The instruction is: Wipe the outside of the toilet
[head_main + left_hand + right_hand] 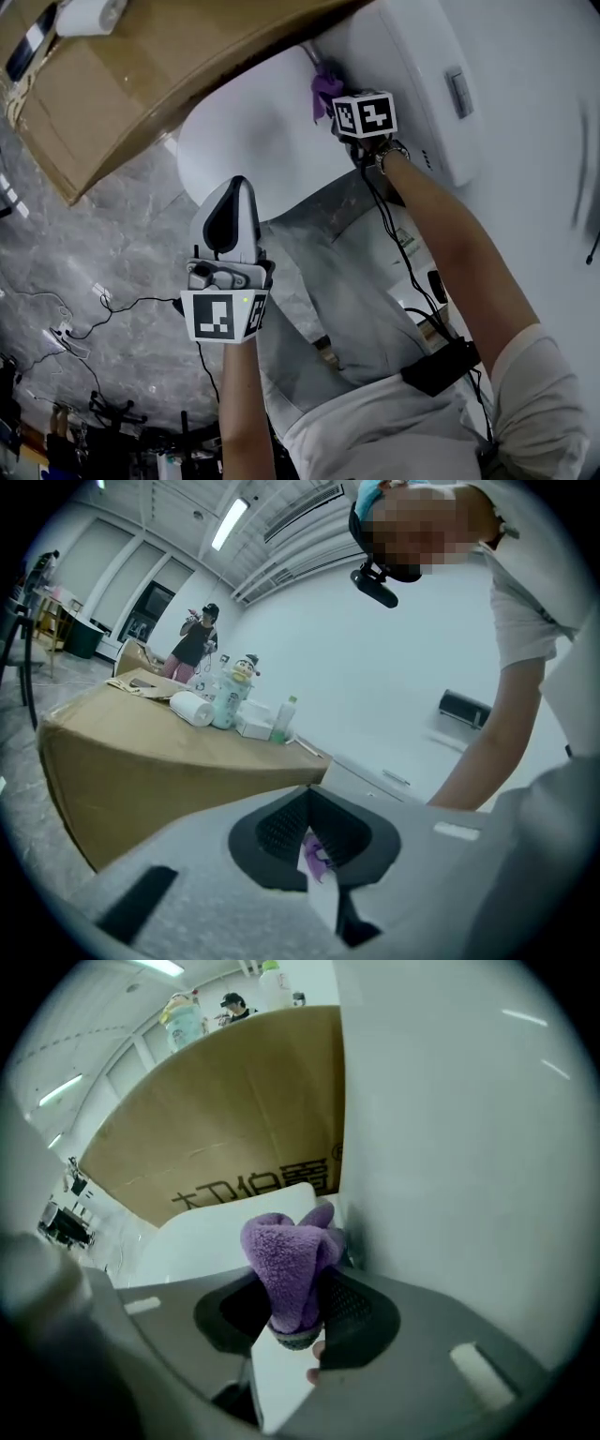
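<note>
right tongs (295, 1321) pinch a fuzzy purple cloth (286, 1260) by the white toilet (253, 141); left tongs (319, 860) pressed together.

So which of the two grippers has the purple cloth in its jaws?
The right gripper: its jaws are shut on the purple cloth by the toilet; the left gripper is apart from it.

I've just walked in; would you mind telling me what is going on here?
A person is cleaning a white toilet with a purple cloth clamped in the right claw. The cloth sits at the back, where the lid meets the tank. The left claw hangs lower, in front of the lid; I cannot tell whether it is open. A cardboard box stands beside the toilet.
</note>
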Motion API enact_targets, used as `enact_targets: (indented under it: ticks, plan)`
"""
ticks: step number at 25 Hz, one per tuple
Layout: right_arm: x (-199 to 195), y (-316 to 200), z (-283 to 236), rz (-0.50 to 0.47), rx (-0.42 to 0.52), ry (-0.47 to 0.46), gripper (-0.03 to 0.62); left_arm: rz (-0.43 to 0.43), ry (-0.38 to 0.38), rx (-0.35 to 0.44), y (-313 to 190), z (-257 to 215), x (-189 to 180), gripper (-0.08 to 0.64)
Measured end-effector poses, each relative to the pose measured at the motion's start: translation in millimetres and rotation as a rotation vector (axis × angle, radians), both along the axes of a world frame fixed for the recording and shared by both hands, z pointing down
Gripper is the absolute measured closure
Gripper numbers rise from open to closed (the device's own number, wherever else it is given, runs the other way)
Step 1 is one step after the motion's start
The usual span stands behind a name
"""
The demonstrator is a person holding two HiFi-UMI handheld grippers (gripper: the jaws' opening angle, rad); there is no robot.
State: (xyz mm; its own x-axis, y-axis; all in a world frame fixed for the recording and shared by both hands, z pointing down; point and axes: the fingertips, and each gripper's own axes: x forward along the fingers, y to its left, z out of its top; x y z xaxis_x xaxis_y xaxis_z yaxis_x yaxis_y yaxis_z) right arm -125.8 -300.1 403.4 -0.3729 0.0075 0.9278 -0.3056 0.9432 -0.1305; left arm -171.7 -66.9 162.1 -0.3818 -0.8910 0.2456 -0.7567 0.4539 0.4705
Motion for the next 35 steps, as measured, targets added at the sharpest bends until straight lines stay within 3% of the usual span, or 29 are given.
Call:
enact_targets:
  ticks: [3, 7, 17, 23, 33, 35]
  plan:
    - [12.0, 14.3, 22.8, -0.035, 0.009, 0.058, 0.459, 0.003, 0.019, -0.013, 9.0, 12.0, 4.8, 0.555]
    - [-1.1, 37.8, 32.1, -0.015, 0.091, 0.017, 0.460, 0.005, -0.004, -0.015, 39.3, 20.1, -3.2, 0.554]
    - [-38.9, 216.5, 49.0, -0.153, -0.038, 0.049, 0.460, -0.089, 0.026, -0.013, 158.7, 35.9, -23.1, 0.554]
    - [-56.9, 308.3, 56.5, -0.263, -0.036, 0.037, 0.460, -0.096, 0.032, -0.008, 211.6, 42.2, -21.5, 0.555]
    - [-73.9, 389.5, 61.1, -0.328, -0.035, 0.036, 0.462, -0.165, 0.022, -0.026, 286.0, 48.8, -32.5, 0.554]
    - [-71.4, 406.3, 65.6, -0.370, -0.082, 0.061, 0.464, -0.176, 0.023, -0.029, 285.7, 50.7, -31.8, 0.555]
